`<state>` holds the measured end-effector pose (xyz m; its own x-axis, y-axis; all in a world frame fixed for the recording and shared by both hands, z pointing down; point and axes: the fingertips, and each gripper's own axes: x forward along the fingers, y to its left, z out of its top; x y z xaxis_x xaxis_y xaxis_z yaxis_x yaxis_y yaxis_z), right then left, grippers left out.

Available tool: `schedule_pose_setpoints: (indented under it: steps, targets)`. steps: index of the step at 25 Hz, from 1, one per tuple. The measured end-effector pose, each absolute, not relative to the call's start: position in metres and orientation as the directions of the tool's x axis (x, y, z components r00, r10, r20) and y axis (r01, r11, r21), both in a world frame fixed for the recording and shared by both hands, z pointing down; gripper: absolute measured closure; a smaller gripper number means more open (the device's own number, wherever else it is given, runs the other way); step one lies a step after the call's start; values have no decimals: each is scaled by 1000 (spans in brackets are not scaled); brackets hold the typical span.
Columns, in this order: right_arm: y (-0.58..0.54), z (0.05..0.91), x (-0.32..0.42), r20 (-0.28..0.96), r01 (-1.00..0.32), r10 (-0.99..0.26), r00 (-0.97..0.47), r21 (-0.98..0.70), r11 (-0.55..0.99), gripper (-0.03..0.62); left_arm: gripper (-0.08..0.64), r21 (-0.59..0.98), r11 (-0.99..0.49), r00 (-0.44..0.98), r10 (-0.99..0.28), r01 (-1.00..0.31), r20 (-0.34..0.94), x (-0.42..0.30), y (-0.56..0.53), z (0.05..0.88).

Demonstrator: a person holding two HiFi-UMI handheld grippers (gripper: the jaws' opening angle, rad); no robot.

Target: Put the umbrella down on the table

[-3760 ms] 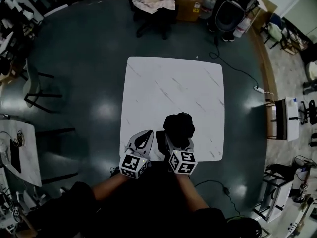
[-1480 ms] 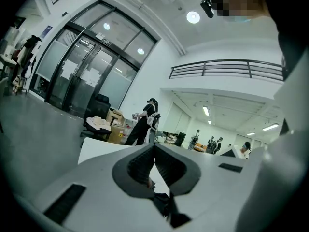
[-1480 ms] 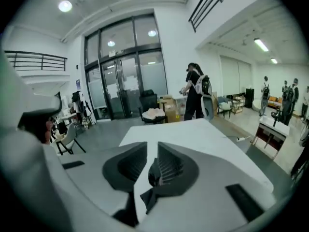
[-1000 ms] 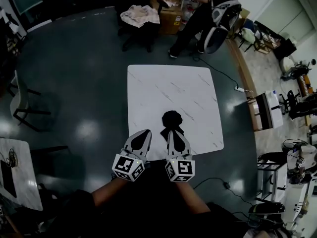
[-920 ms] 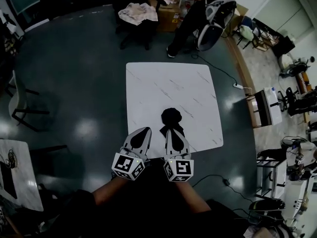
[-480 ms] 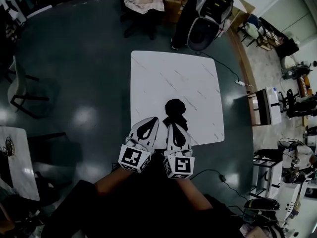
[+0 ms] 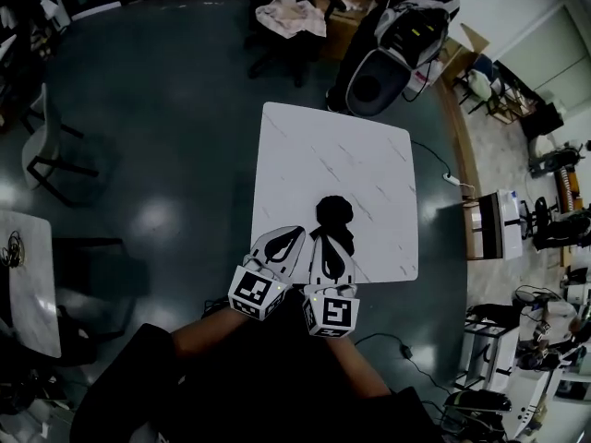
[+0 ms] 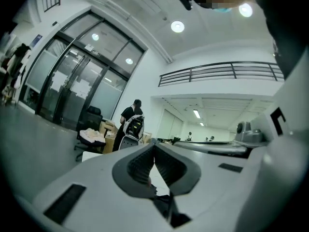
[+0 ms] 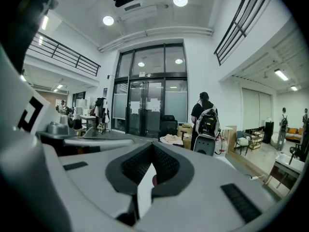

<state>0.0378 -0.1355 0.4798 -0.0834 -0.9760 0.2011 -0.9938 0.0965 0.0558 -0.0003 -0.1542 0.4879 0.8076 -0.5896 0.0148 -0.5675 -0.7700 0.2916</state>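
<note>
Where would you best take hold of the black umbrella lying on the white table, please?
Probably its narrow near end, approached from the table's near edge. The umbrella lies folded on the table, with its bulky rounded bunch at the far end, tapering toward the person. Jaws closing across the slim part should fit best.
</note>
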Motion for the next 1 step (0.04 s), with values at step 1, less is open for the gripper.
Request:
schedule_pose_setpoints:
  steps: [1]
  targets:
    - [-135, 481, 32, 204, -992, -975, -93, 59, 107, 575, 543, 334, -753, 804, -593, -567, 28, -6, -155, 493]
